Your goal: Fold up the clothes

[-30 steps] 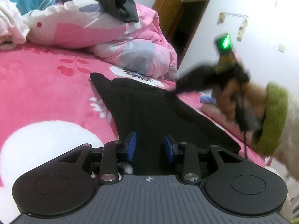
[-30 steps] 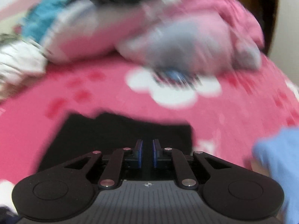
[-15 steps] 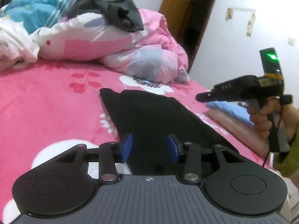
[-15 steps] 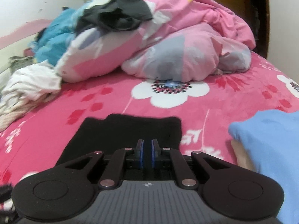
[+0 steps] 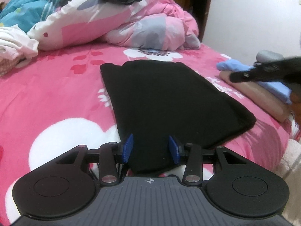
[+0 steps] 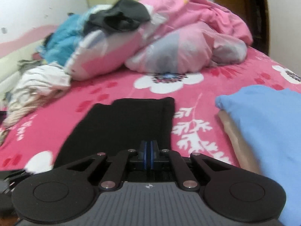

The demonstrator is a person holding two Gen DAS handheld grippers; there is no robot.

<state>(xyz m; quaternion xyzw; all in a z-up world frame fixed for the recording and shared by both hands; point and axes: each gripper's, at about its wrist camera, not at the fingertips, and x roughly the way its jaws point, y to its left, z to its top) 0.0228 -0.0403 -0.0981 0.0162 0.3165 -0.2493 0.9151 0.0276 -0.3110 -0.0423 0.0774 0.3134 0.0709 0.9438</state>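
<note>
My left gripper point(image 5: 150, 148) hovers with pads spread apart over the folded black garment point(image 5: 169, 101) on the pink bedspread point(image 5: 56, 94), while my right gripper point(image 6: 150, 157) stays pressed together, empty.

Black garment point(image 5: 169, 98) lying flat on pink floral bed point(image 5: 47, 94), folded into long strip, near end lying between open blue pads.
</note>
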